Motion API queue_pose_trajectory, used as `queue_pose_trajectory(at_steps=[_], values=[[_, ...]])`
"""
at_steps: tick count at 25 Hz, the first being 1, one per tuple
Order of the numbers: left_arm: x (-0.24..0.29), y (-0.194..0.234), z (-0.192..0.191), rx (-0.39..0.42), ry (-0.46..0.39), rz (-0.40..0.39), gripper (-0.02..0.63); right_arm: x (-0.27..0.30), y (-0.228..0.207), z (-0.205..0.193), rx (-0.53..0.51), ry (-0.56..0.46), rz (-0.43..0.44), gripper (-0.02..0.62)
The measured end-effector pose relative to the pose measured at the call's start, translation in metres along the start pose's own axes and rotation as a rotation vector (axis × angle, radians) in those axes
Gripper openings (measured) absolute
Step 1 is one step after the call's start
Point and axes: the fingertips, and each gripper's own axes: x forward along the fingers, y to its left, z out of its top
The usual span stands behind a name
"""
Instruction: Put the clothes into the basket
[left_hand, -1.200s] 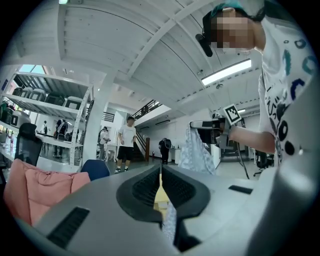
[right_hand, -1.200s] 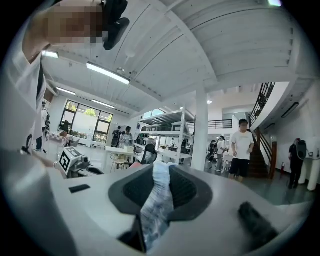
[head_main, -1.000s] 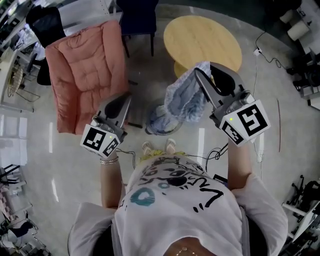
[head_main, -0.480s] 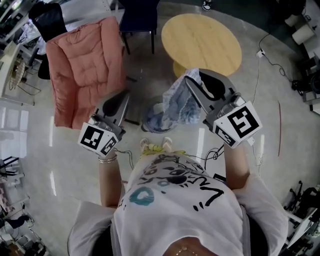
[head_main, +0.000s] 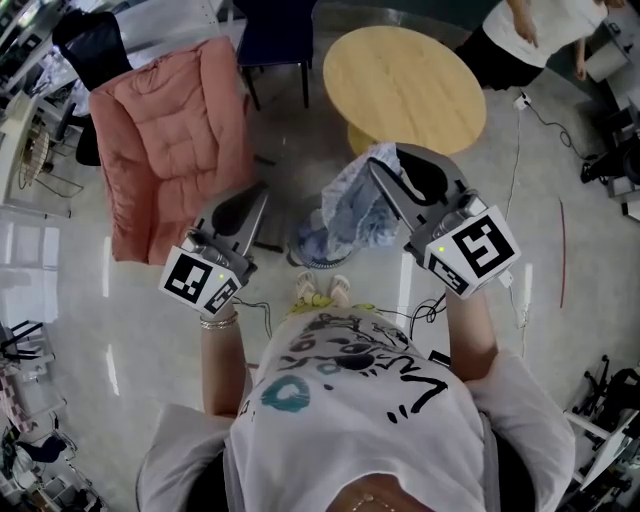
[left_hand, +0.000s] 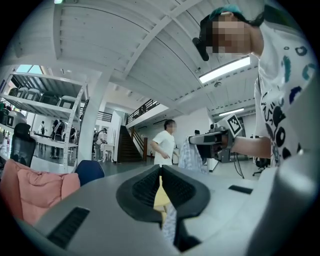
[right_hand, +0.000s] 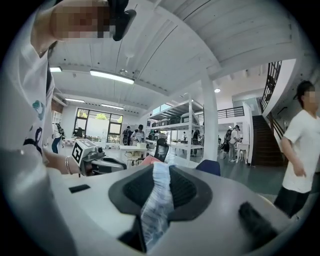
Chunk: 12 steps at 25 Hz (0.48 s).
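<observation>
A blue-and-white patterned garment (head_main: 355, 205) hangs from my right gripper (head_main: 378, 160), which is shut on its top edge; the cloth fills the gap between the jaws (right_hand: 156, 195). Its lower end drapes toward a small round basket (head_main: 298, 252) on the floor, which holds similar patterned cloth. My left gripper (head_main: 258, 195) hovers to the left of the basket, jaws shut with nothing in them (left_hand: 160, 170). In the left gripper view the right gripper (left_hand: 212, 145) and its hanging garment (left_hand: 189, 156) show ahead.
A pink quilted jacket (head_main: 170, 140) lies over a chair at upper left. A round wooden table (head_main: 405, 80) stands behind the basket, with a dark blue chair (head_main: 275, 35) beside it. A person in white (head_main: 520, 30) walks at top right. Cables (head_main: 520, 150) trail on the floor.
My right gripper has sunk and shifted left with the garment, bringing the cloth lower over the basket. A person has come into view at the top right.
</observation>
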Motion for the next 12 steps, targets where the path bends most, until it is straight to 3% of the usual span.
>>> queue_pose_trajectory(at_steps=[12], values=[[0.018,0.023,-0.026,-0.024,0.040,-0.012,0.023,0.025,0.000,-0.054,0.047,0.092,0.013,0.095]])
